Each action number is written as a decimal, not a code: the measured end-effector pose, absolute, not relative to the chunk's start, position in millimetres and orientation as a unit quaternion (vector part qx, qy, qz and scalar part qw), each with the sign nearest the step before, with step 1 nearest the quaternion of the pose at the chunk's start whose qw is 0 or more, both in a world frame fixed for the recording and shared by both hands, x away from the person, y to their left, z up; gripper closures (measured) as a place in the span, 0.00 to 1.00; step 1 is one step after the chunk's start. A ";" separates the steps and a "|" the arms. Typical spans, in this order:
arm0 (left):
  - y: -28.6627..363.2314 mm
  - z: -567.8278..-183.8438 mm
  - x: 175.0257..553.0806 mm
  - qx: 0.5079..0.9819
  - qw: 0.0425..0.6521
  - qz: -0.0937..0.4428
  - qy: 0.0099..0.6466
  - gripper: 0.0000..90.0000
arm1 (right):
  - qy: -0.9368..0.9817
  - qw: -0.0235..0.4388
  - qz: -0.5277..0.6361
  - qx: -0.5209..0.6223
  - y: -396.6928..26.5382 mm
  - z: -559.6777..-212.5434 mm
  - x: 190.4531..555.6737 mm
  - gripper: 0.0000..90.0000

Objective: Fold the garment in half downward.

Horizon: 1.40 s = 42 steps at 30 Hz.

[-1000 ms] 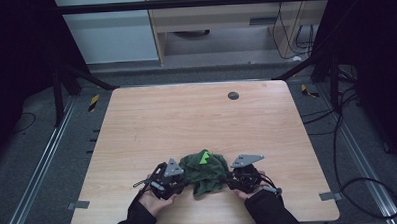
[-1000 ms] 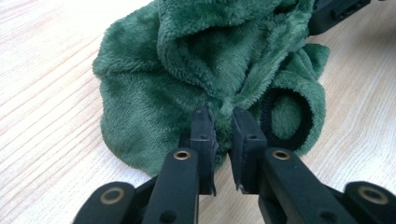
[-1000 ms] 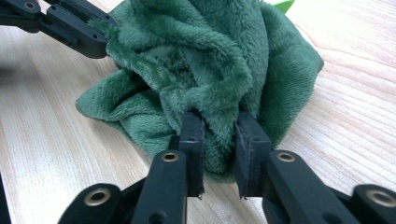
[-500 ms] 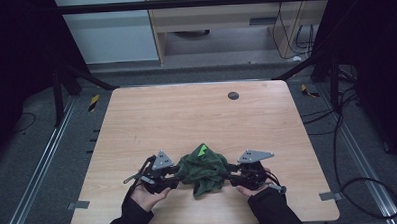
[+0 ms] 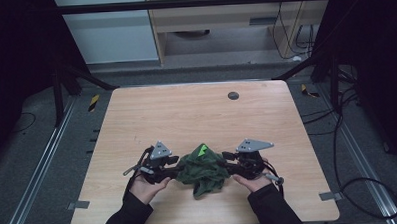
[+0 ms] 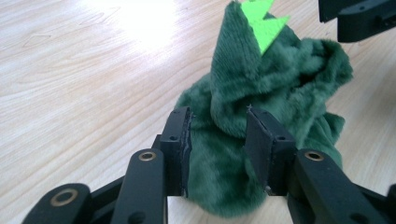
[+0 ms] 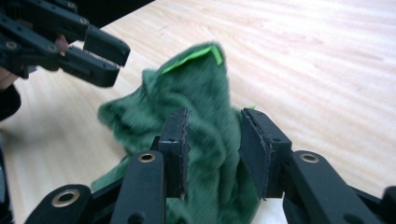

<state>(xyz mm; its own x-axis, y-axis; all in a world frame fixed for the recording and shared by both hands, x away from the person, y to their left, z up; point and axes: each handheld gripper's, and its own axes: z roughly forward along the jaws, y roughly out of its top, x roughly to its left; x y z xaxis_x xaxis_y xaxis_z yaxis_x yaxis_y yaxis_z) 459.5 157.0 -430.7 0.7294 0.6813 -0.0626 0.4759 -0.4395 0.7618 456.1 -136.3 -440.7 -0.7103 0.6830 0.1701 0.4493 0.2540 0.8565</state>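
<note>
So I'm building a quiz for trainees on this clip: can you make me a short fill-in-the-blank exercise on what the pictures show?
1. Between the left gripper and the right gripper lies a plush garment whose main colour is dark ____.
2. The garment's bright spikes are lime ____.
3. The garment rests on a table with a top made of light ____.
4. Near the table's far edge sits a small dark ____ disc.

Missing words: green; green; wood; round
</note>
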 end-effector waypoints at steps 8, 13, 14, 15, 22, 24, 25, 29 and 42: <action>148.7 -437.4 469.3 0.845 0.392 0.125 0.341 0.70 | 0.788 0.109 0.485 0.365 -129.6 -444.7 476.0 0.71; 145.7 -441.9 471.7 0.849 0.388 0.121 0.336 0.71 | 0.795 0.103 0.478 0.360 -123.8 -449.4 477.6 0.71; 144.2 -443.4 472.2 0.851 0.388 0.119 0.334 0.72 | 0.798 0.099 0.474 0.360 -121.2 -451.9 477.8 0.71; 144.2 -443.4 472.2 0.851 0.388 0.119 0.334 0.73 | 0.798 0.099 0.474 0.360 -121.2 -451.9 477.8 0.71; 139.1 -451.0 474.5 0.858 0.380 0.111 0.328 0.84 | 0.806 0.090 0.463 0.358 -116.7 -457.1 478.7 0.81; 138.7 -452.2 474.5 0.859 0.379 0.111 0.326 0.89 | 0.807 0.085 0.462 0.357 -117.1 -457.6 478.8 0.86; 138.8 -452.7 474.1 0.859 0.380 0.111 0.325 0.94 | 0.808 0.083 0.461 0.357 -117.4 -458.2 478.8 0.91; 139.0 -452.6 473.6 0.859 0.382 0.107 0.324 0.98 | 0.808 0.081 0.461 0.357 -117.5 -458.2 478.1 0.96; 142.5 -438.7 445.9 0.865 0.393 0.103 0.295 1.00 | 0.807 0.076 0.476 0.342 -120.0 -447.8 465.4 0.96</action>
